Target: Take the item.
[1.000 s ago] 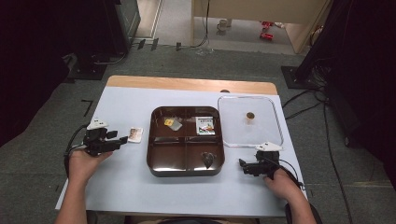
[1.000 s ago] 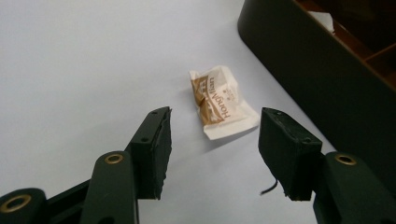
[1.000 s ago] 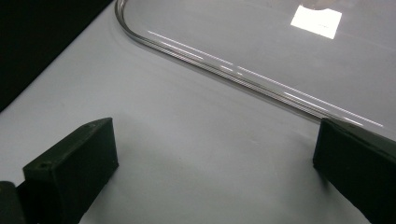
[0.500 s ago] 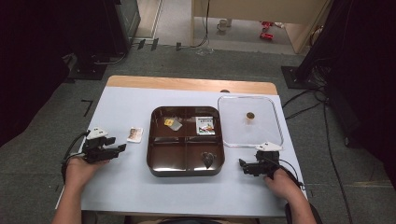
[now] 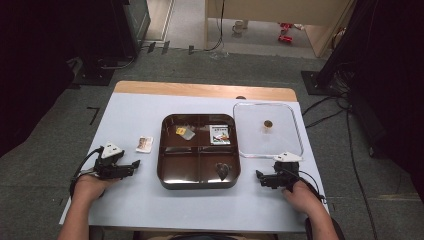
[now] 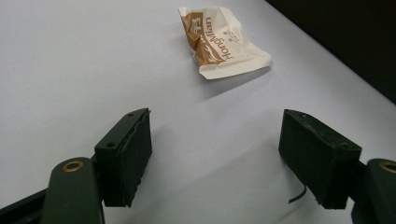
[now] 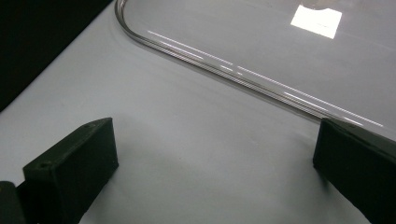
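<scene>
A small white and brown sachet [image 5: 144,144] [image 6: 219,42] lies on the pale table left of the dark brown four-part tray [image 5: 200,182]. My left gripper [image 5: 135,164] [image 6: 217,126] sits low over the table a short way short of the sachet. Its jaws have just been opening, they stand open, and nothing is between them. The tray holds a yellow packet [image 5: 185,132], a white packet [image 5: 220,134] and a dark packet [image 5: 222,170]. My right gripper [image 5: 259,176] [image 7: 215,135] rests open and empty near the front right, just in front of the clear lid [image 5: 290,145] [image 7: 224,60].
The clear lid lies flat to the right of the tray, with a small brown knob [image 5: 268,124] at its middle. The table's wooden far edge [image 5: 200,90] runs behind the tray. Dark stands and cables ring the table on the floor.
My left gripper has sunk toward the table and come nearer the front edge. Its jaws stand wider than before. The right gripper has kept still.
</scene>
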A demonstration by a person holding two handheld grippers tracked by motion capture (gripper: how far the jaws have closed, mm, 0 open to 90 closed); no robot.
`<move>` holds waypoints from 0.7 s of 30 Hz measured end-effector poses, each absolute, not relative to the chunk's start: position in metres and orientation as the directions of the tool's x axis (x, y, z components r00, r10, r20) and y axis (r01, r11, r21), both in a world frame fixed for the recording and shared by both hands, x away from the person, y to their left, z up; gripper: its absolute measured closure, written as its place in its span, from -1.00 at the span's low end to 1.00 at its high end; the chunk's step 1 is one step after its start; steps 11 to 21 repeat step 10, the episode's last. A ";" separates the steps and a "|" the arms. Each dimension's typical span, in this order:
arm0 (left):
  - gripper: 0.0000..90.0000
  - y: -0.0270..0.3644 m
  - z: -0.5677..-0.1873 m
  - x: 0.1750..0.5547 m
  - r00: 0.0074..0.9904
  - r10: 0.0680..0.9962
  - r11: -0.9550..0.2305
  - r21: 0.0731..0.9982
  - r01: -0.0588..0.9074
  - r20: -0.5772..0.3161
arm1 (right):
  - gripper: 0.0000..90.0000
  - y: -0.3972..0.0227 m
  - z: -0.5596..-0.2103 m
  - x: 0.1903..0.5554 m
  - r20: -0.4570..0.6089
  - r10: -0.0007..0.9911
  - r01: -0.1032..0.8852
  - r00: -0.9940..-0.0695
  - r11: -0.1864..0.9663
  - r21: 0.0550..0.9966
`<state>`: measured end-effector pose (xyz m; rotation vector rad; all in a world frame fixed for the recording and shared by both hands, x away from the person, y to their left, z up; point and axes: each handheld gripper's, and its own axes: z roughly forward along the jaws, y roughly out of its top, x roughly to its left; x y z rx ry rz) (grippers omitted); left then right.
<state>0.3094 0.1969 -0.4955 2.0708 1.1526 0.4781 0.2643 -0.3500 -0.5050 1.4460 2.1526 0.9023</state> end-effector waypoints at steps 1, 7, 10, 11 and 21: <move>-0.43 0.197 -0.496 0.309 0.534 0.845 -0.352 0.732 0.583 -0.020 | -1.00 -0.350 -0.505 0.264 0.030 0.921 0.667 -0.389 0.259 0.698; -0.44 0.196 -0.496 0.309 0.534 0.845 -0.357 0.732 0.581 -0.012 | -1.00 -0.350 -0.505 0.264 0.030 0.921 0.667 -0.389 0.259 0.698; -0.44 0.195 -0.495 0.309 0.533 0.846 -0.360 0.731 0.580 -0.006 | -1.00 -0.350 -0.505 0.264 0.030 0.920 0.667 -0.390 0.259 0.699; -0.44 0.195 -0.495 0.309 0.533 0.846 -0.360 0.731 0.580 -0.006 | -1.00 -0.350 -0.505 0.264 0.030 0.920 0.667 -0.390 0.259 0.699; -0.44 0.195 -0.495 0.309 0.533 0.846 -0.360 0.731 0.580 -0.006 | -1.00 -0.350 -0.505 0.264 0.030 0.920 0.667 -0.390 0.259 0.699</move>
